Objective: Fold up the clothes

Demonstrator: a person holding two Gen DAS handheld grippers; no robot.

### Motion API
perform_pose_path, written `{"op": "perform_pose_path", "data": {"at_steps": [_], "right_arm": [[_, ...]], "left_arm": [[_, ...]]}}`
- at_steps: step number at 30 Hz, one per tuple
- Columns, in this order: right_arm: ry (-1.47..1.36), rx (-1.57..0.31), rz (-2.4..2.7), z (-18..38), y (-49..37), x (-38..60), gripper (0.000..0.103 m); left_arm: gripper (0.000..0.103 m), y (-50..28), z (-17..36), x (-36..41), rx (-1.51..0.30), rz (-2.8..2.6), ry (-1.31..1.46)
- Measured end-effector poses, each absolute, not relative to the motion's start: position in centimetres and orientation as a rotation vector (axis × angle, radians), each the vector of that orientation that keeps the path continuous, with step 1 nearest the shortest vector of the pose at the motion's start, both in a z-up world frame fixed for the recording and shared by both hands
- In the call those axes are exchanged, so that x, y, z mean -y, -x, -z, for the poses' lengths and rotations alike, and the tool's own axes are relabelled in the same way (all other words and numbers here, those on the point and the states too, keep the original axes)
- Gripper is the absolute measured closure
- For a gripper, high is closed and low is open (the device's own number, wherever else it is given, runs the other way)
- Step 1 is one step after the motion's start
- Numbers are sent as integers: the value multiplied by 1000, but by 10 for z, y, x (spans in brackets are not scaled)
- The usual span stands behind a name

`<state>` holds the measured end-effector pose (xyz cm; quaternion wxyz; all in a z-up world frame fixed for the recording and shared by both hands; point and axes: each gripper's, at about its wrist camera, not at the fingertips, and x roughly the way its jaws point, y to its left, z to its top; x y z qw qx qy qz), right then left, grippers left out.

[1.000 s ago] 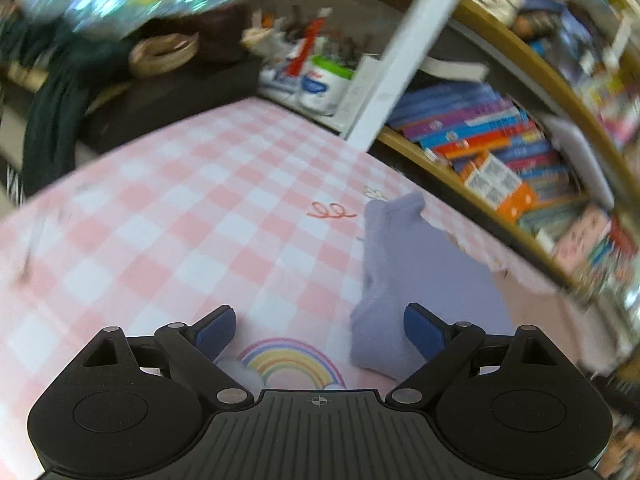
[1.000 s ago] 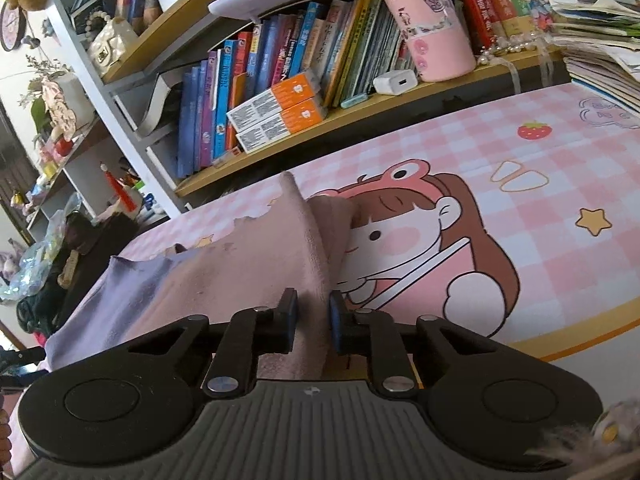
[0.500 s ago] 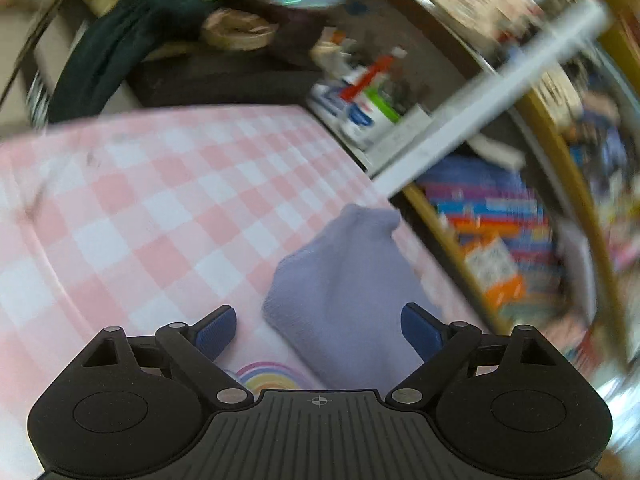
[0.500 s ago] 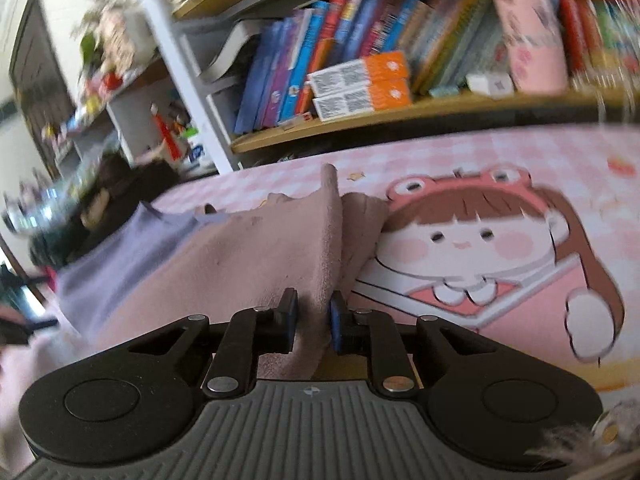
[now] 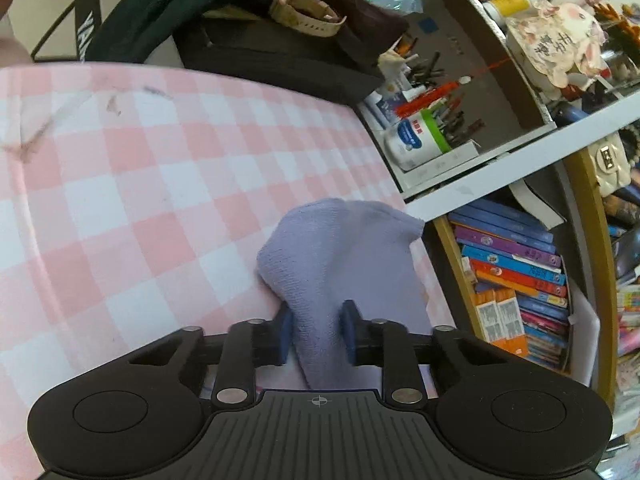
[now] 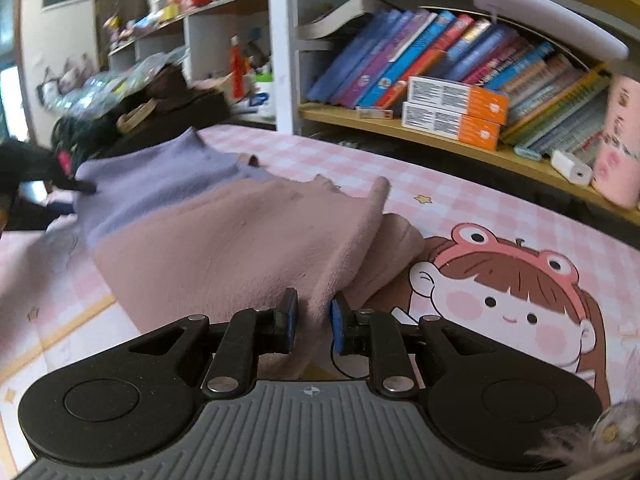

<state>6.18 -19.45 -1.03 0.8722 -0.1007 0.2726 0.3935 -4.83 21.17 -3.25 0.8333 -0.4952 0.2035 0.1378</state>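
Note:
A soft two-tone garment lies on the pink checked table cover [image 5: 120, 200]. Its lilac end [image 5: 340, 248] rises in a bunch between the blue pads of my left gripper [image 5: 316, 332], whose jaws are closing and pinch the cloth. In the right wrist view the mauve part [image 6: 224, 240] spreads out towards the lilac part [image 6: 152, 184] at the far left. My right gripper [image 6: 312, 320] is shut on a raised fold of the mauve edge, and a loose flap [image 6: 396, 248] hangs to its right.
Bookshelves [image 6: 440, 92] full of books run along the far edge of the table. A dark bag [image 5: 260, 52] and a white bottle [image 5: 416, 140] sit past the table's corner. A cartoon girl print [image 6: 500, 292] covers the cloth to the right.
The left jaws, wide apart before, have closed on the lilac end, which now stands bunched between them. Both views have rolled. The right gripper has shifted sideways, still holding the mauve fold.

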Motion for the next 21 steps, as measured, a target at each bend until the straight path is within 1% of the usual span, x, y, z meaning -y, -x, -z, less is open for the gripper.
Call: {"op": "perform_pose_path", "data": {"at_steps": [1,4,5,9,12,13,15,18,21], "right_arm": [[207,-565,-829,11,-62,196,85],[150,-554,-842,18,-63,203,85],[123,-564,-844,18,-65,207,85],[51,-599,-852,18,-71,215,84],[63,-594,-849,17,-69,214,84],[66,-592,-849,17,-68,213,84],[64,-594,-850,18,-69,213,83],[60,-598,-852,18,-70,214,83],[60,-599,-852,18,-70,214,83]], "left_arm": [[87,49,23,-203,-405,-278,982],[86,50,-6,-173,-306,-148,765],[85,49,-10,-169,-300,-130,734],[82,36,-5,-179,-364,-194,778],[67,33,14,-198,-422,-279,903],[61,32,21,-203,-433,-299,941],[56,34,32,-211,-417,-309,1014],[56,33,38,-220,-379,-323,1103],[56,27,37,-222,-374,-346,1115]]}}
